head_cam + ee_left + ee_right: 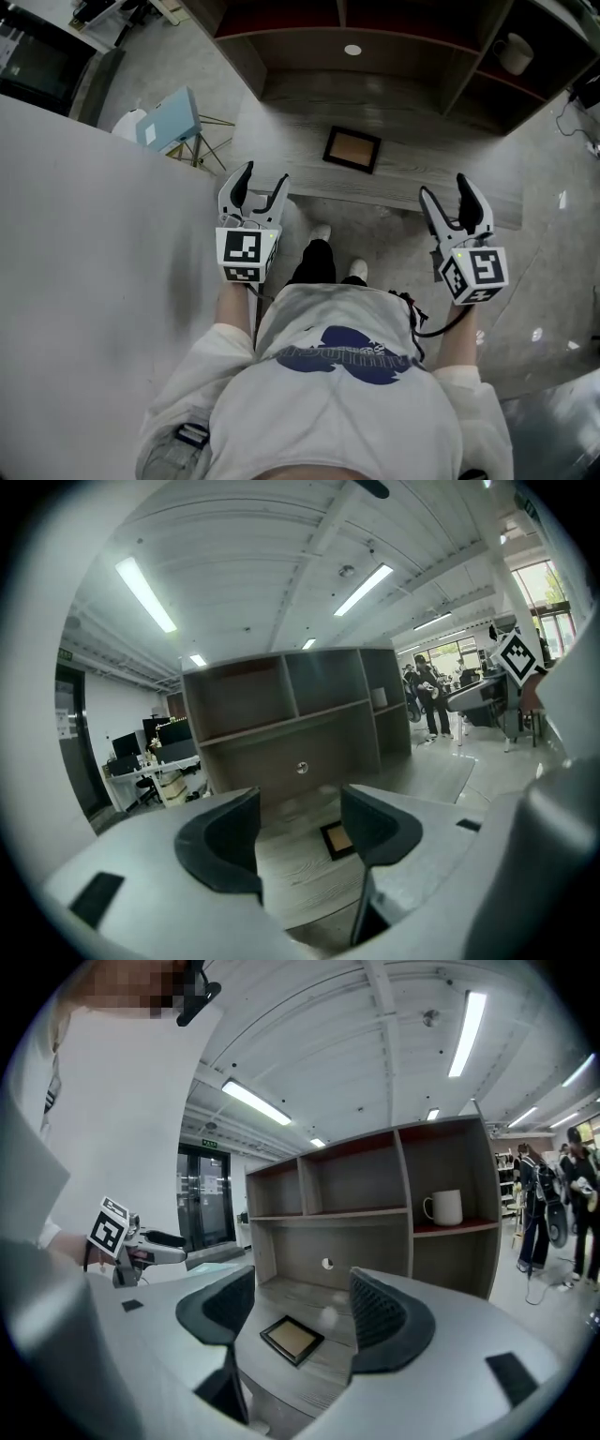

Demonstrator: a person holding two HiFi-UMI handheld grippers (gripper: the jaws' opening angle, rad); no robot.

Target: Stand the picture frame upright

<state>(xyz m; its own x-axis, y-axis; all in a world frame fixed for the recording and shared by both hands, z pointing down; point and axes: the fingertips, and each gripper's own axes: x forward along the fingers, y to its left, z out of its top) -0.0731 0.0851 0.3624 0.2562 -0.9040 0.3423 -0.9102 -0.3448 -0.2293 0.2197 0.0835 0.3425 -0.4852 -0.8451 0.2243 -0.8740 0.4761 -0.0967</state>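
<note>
A small dark-framed picture frame point(352, 149) lies flat on the grey wood desk surface point(281, 141) of a shelf unit, with its tan inner panel facing up. It also shows between the jaws as the flat frame point(335, 839) in the left gripper view and as the frame point(292, 1338) in the right gripper view. My left gripper point(263, 178) is held short of the desk's near edge, open and empty. My right gripper point(444, 187) is level with it on the right, also open and empty. Both are well apart from the frame.
A white mug point(515, 52) stands in a right-hand shelf compartment. A round white fitting point(352, 50) sits on the back panel above the desk. A tall grey partition point(84, 234) fills the left side, with a light blue box point(171, 119) behind it. People point(427, 691) stand far off.
</note>
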